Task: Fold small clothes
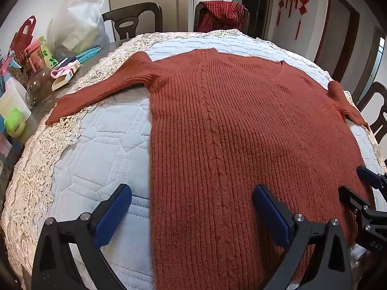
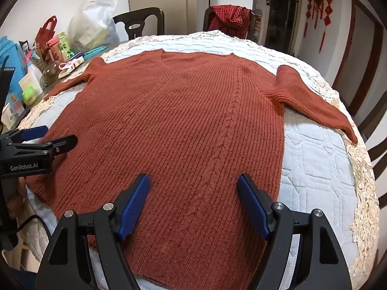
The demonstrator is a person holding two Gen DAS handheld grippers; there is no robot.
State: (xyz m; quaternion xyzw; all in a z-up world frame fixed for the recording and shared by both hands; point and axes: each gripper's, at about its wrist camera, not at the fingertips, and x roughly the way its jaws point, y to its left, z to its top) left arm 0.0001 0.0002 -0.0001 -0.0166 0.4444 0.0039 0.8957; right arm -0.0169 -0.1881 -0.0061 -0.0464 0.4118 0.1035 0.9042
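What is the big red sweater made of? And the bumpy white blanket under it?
The sweater looks like soft knitted yarn, maybe wool or acrylic: it shows ribbed rows, a twisted cable line and a fuzzy surface. The blanket looks like padded, quilted cotton-like cloth, matte, with stitched hexagon lines. Its edge looks like cream lace with open holes.

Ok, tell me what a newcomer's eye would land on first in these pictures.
First, the rust-red knitted sweater, spread flat with both sleeves out, covering most of the pale quilted cover on the table. Next, the two open grippers over its near hem: the left gripper straddling the sweater's side edge, the right gripper above the knit. Then the clutter of bags and bottles at the table's far left.
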